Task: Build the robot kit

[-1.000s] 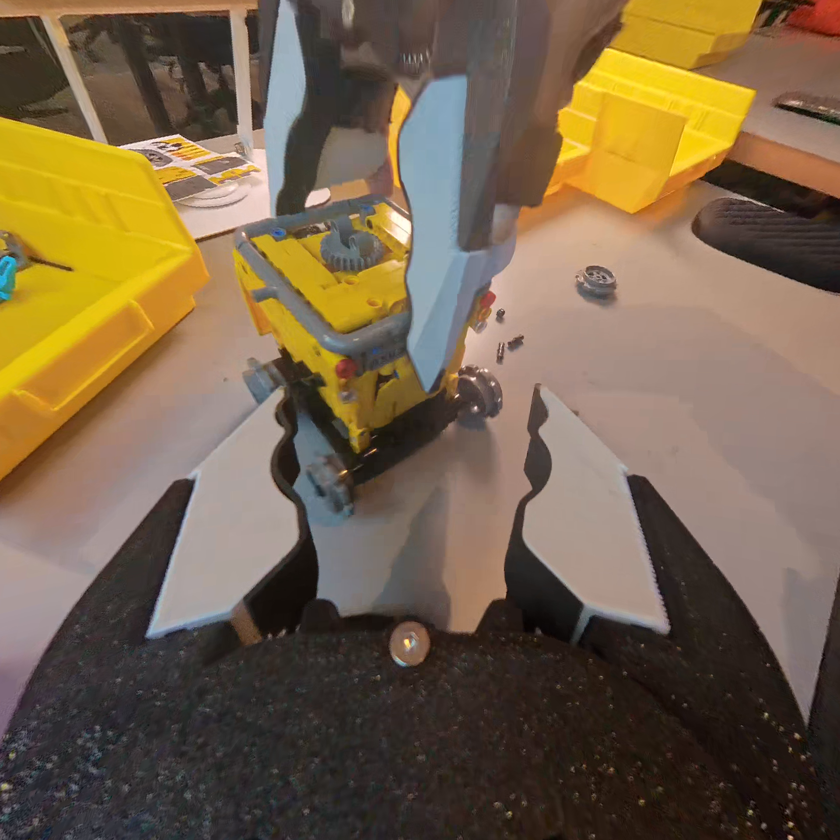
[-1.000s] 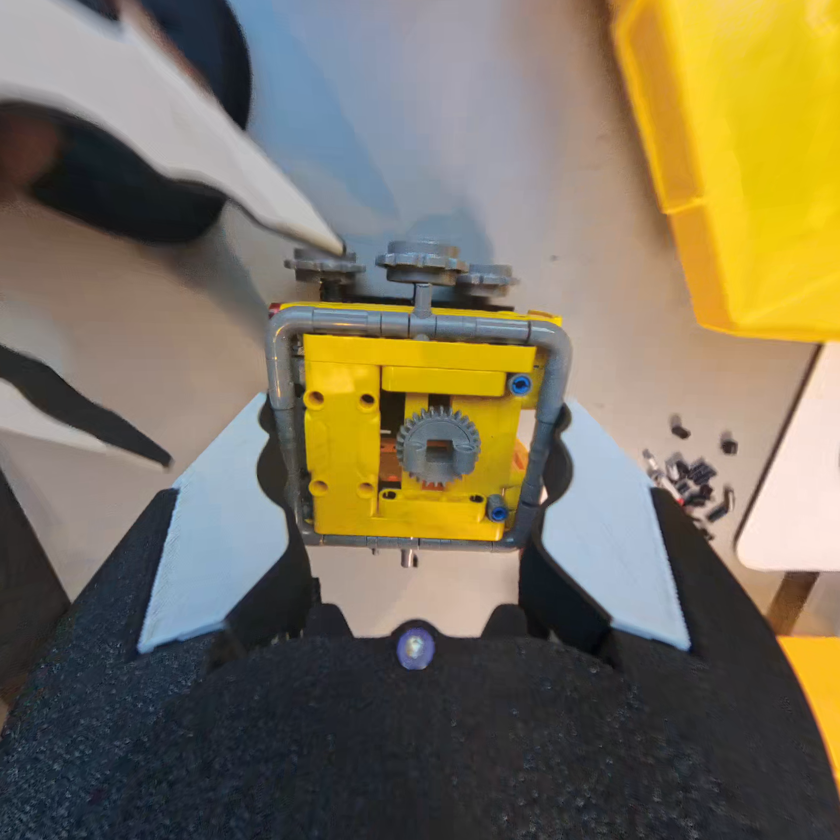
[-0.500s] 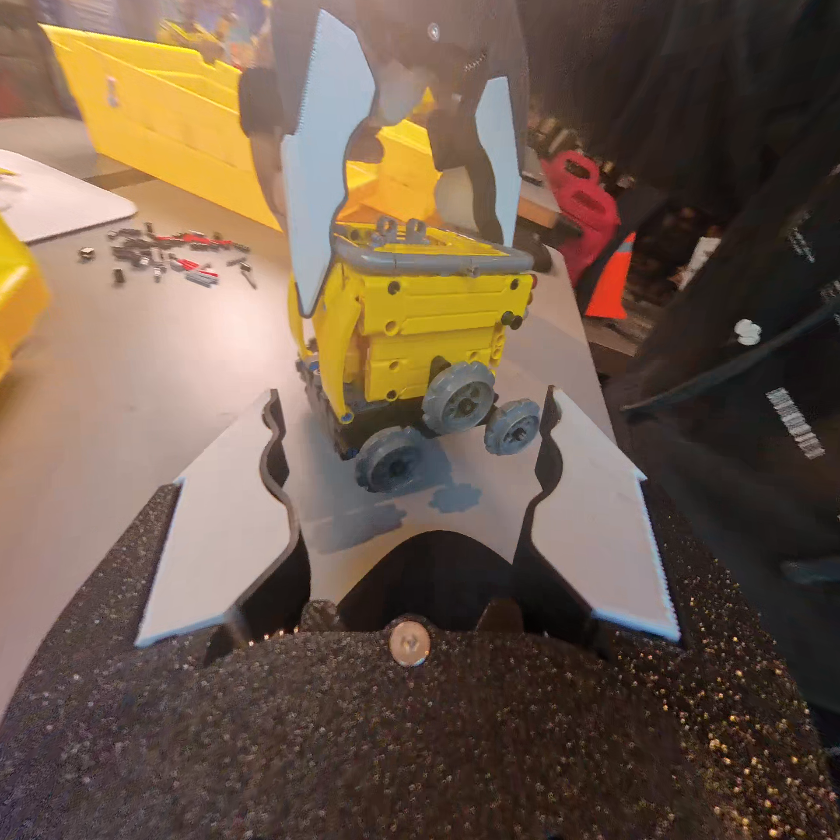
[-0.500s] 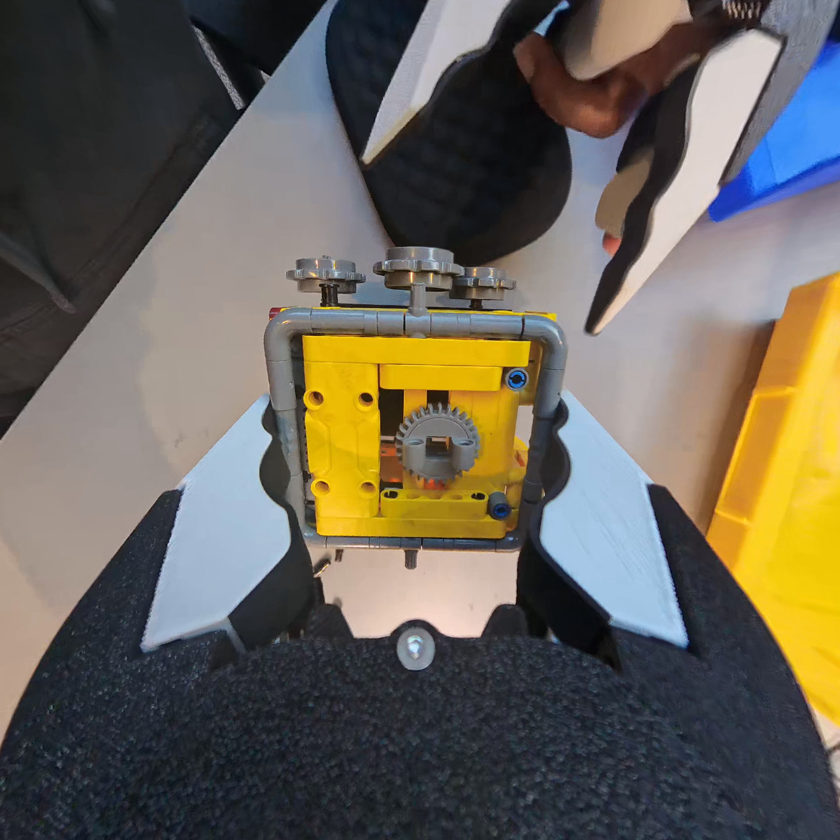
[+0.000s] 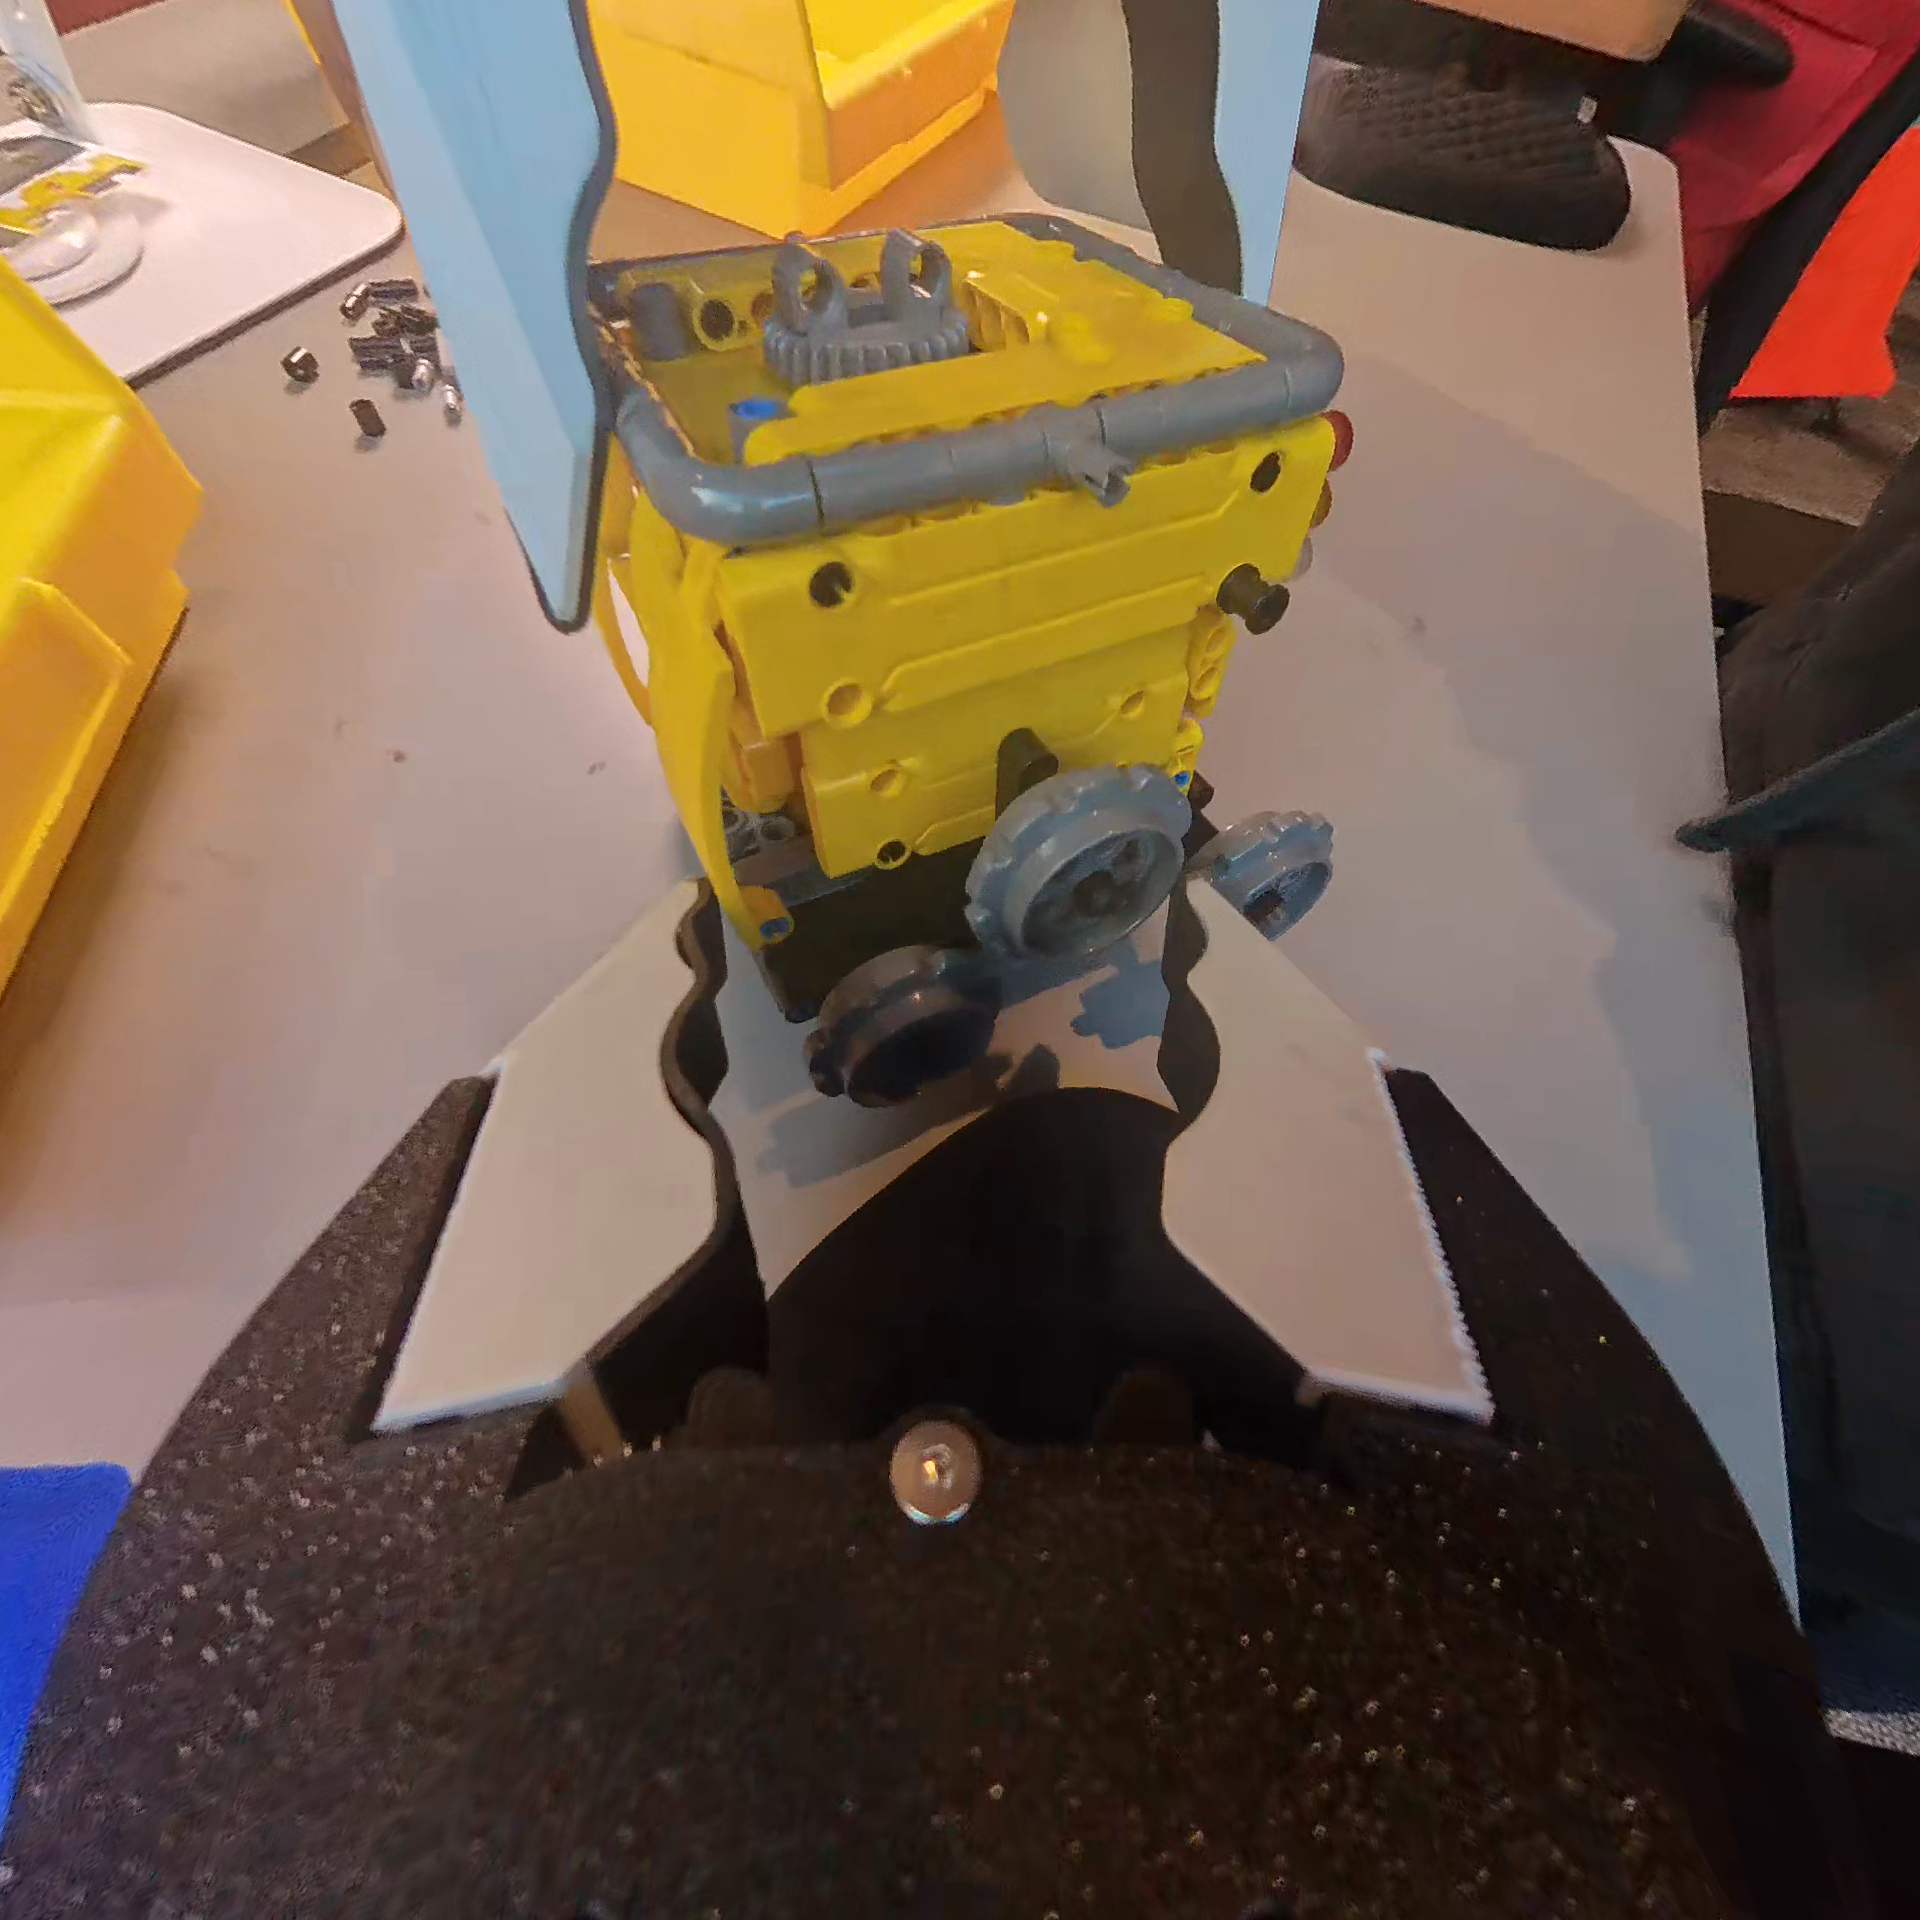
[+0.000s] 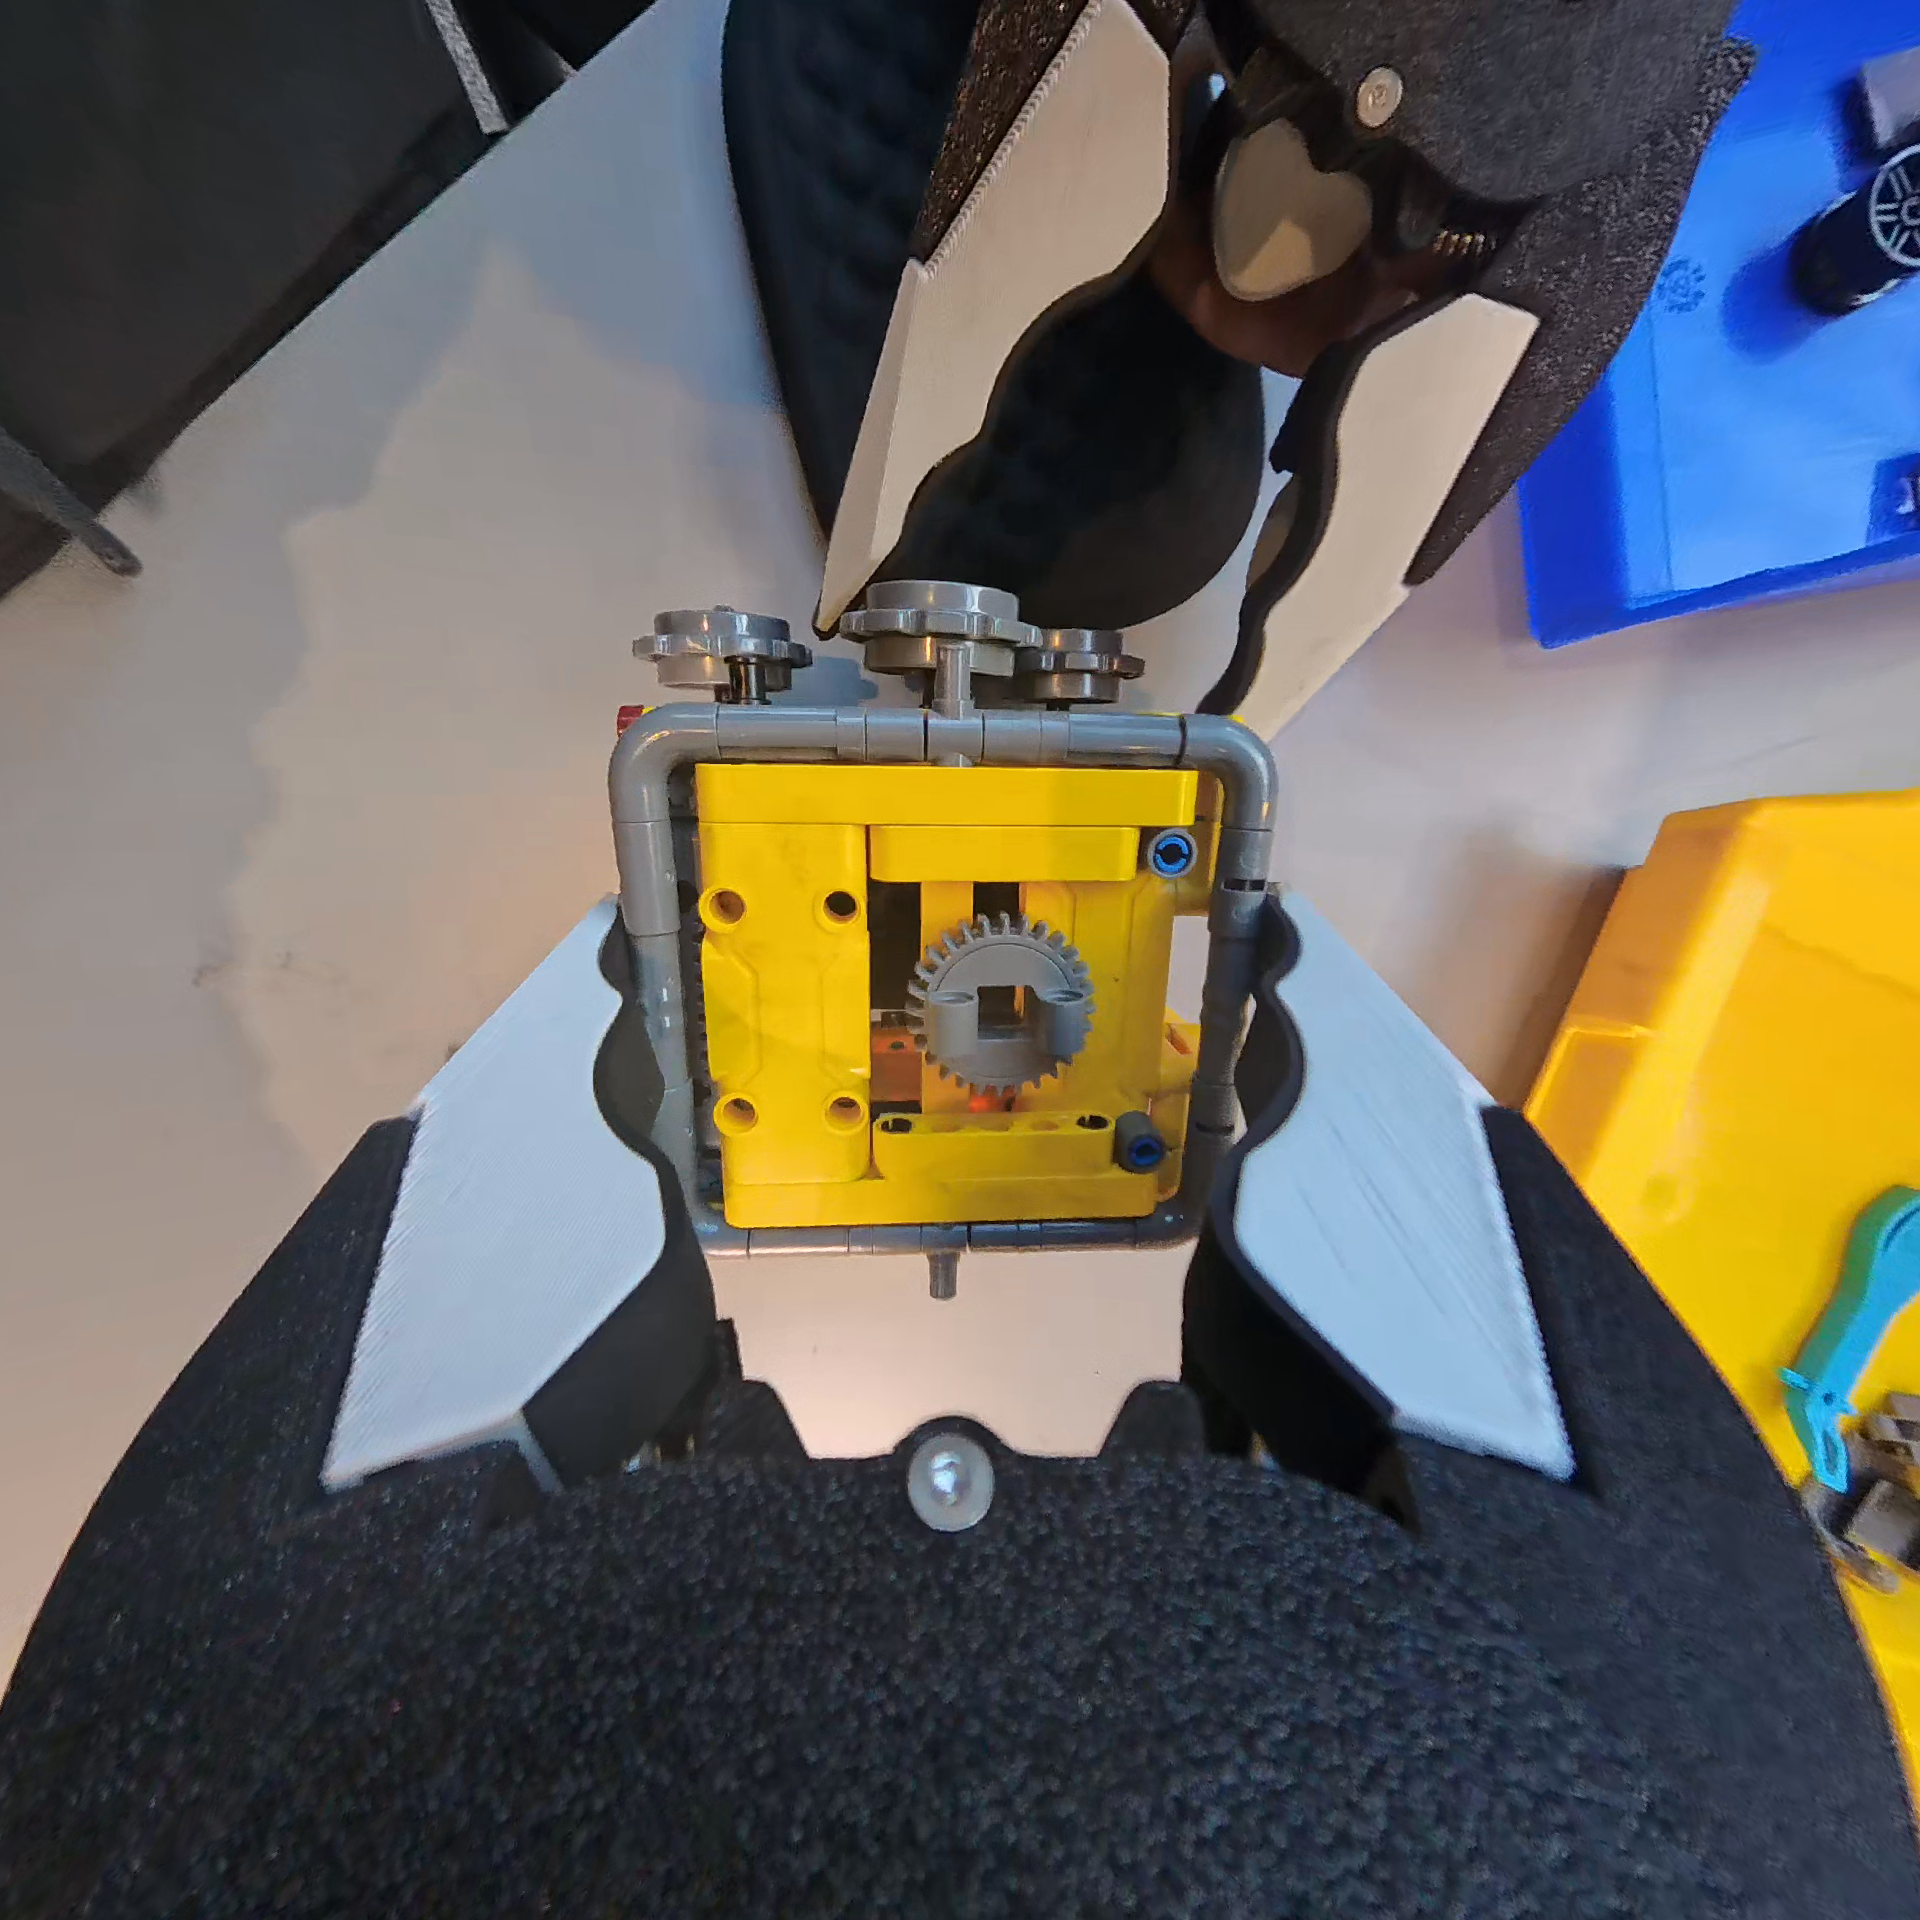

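Note:
A yellow brick-built model (image 5: 987,623) with a grey tube frame and a grey gear (image 6: 997,1013) on top stands on the pale table (image 5: 343,831). My right gripper (image 6: 945,935) is shut on its two sides; its fingers (image 5: 499,312) come down from above in the left wrist view. Three grey wheels stick out of one face: a large one (image 5: 1081,862), a small one (image 5: 1273,868) and a dark one (image 5: 904,1029). My left gripper (image 5: 940,935) is open, its tips on either side of the large and dark wheels. It also shows in the right wrist view (image 6: 1039,644).
Yellow bins stand at the left (image 5: 73,582), behind the model (image 5: 790,114) and in the right wrist view (image 6: 1745,1091), that one holding a teal tool (image 6: 1860,1320). Small black pins (image 5: 390,332) lie scattered. A blue tray (image 6: 1745,416) and a black padded seat (image 5: 1455,145) are nearby. The table edge runs close on the right (image 5: 1704,727). About 6 cm separates my left fingertips from my right.
My left gripper has swung round the model to its wheeled face and come closer, open all the while. My right gripper has kept hold of the model.

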A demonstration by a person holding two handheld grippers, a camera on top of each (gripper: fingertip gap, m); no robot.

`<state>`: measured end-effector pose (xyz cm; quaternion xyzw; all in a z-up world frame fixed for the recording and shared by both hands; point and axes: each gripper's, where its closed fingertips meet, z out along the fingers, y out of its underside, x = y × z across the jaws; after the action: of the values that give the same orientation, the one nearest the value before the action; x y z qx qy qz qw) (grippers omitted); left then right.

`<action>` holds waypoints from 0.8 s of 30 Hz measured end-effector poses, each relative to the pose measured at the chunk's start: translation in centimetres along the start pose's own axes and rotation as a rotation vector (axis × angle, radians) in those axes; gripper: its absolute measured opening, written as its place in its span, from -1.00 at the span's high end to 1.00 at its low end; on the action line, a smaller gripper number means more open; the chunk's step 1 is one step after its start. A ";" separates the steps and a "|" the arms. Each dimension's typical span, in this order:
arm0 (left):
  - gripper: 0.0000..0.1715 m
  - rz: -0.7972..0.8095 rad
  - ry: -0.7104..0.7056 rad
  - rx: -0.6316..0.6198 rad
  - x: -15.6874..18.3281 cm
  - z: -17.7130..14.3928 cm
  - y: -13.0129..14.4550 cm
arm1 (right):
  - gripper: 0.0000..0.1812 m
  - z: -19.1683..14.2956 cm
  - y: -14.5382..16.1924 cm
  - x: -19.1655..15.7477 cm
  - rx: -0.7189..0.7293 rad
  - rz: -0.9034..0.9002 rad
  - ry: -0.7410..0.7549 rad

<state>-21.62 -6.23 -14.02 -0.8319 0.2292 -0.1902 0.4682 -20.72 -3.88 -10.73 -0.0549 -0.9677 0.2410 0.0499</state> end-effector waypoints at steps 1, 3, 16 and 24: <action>0.05 -0.007 -0.001 0.003 -0.1 -0.1 0.0 | -0.26 0.0 0.0 0.1 0.006 0.003 0.003; 0.05 -0.022 0.005 0.006 -0.2 -0.2 0.0 | -0.27 0.1 -0.1 0.2 0.019 0.013 0.008; 0.08 -0.314 0.198 0.039 -2.0 -0.9 -1.2 | -0.16 -2.2 1.2 3.7 0.209 0.275 -0.034; 0.11 -0.518 0.266 0.054 -3.8 -1.1 -1.9 | 0.10 -4.3 2.7 5.9 0.304 0.412 -0.022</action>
<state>-24.94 -4.00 -12.22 -0.8178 0.0632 -0.4168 0.3919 -25.83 1.22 -7.81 -0.2400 -0.8892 0.3896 -0.0033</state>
